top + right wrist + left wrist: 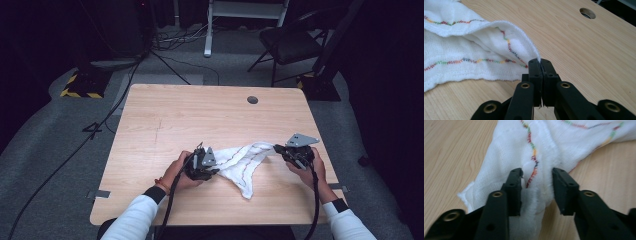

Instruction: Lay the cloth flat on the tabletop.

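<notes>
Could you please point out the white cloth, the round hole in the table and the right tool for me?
white cloth (239, 161), high view, its middle.
round hole (587, 13), right gripper view, its opening.
right tool (540, 62), right gripper view, between its closed tips.

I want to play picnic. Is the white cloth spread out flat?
No, it is bunched. The white cloth is rumpled and doubled over between the left gripper, whose jaws are open around it, and the right gripper, pinching its corner.
</notes>
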